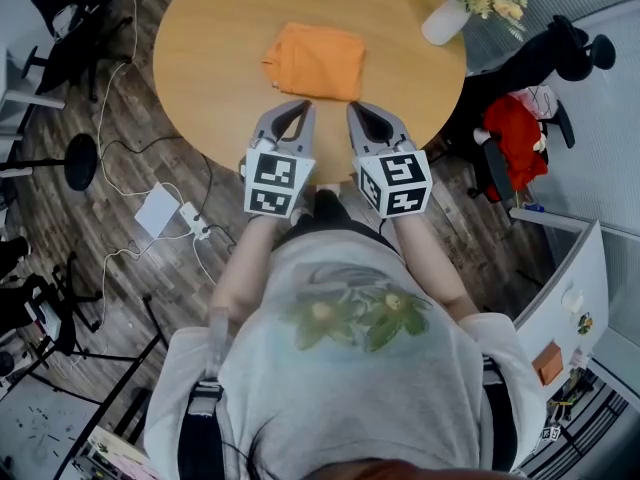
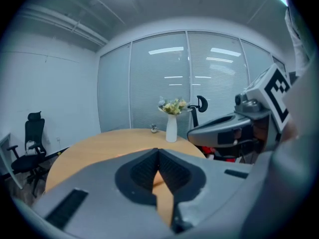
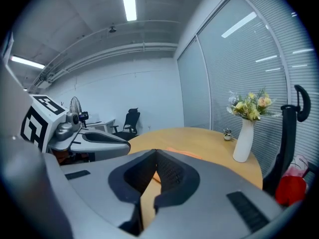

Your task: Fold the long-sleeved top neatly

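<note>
One folded orange cloth top [image 1: 315, 60] lies on the round wooden surface [image 1: 210, 58]. Near the top, left hand-held gripper [image 1: 303, 104] and right hand-held gripper [image 1: 354, 107]: both pressed together.

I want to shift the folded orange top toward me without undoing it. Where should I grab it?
Probably the near edge of the orange top, one corner per gripper, coming low from your side: it lies flat in a compact stack, that edge facing the left gripper and right gripper. Both are shut and empty; open first.
</note>
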{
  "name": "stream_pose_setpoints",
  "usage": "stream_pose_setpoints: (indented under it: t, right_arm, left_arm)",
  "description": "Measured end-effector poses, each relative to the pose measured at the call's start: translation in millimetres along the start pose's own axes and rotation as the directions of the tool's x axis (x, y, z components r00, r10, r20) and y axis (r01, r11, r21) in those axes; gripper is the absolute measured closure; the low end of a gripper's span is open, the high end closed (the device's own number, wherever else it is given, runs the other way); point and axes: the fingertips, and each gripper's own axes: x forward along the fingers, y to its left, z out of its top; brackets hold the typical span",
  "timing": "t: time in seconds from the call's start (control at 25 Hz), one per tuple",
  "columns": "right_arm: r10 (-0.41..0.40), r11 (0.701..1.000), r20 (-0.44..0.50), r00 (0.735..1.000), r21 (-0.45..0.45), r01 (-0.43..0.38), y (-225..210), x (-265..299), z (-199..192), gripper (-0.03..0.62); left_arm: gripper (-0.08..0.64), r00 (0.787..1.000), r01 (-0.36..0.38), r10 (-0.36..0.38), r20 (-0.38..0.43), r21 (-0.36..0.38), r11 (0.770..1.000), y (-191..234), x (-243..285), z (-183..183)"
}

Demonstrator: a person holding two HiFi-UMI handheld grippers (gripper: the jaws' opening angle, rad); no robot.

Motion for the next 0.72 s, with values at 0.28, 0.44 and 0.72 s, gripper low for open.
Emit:
stream_pose_setpoints:
  t: [0.28,0.44,0.72]
  right_arm:
    - [-0.001,1.0,0.006,1.0,-0.016,0.001,9,-14,3,0.574]
    - [0.009,1.0,0.002,1.0,-0.021,-0.009,16,-18,1,0.574]
    - [0.008,1.0,0.01,1.0,-0.027,-0.008,25,-26,2,0.574]
  left_arm:
    - [0.555,1.0,0.011,-0.009,0.018,-0.07,0.998,-8,-13,6]
    - [0.555,1.0,-0.008,0.009,0.023,-0.072,0.997,-9,-22,9]
    - [0.555,0.999,-0.032,0.032,0.007,-0.067,0.997,-12,-31,5]
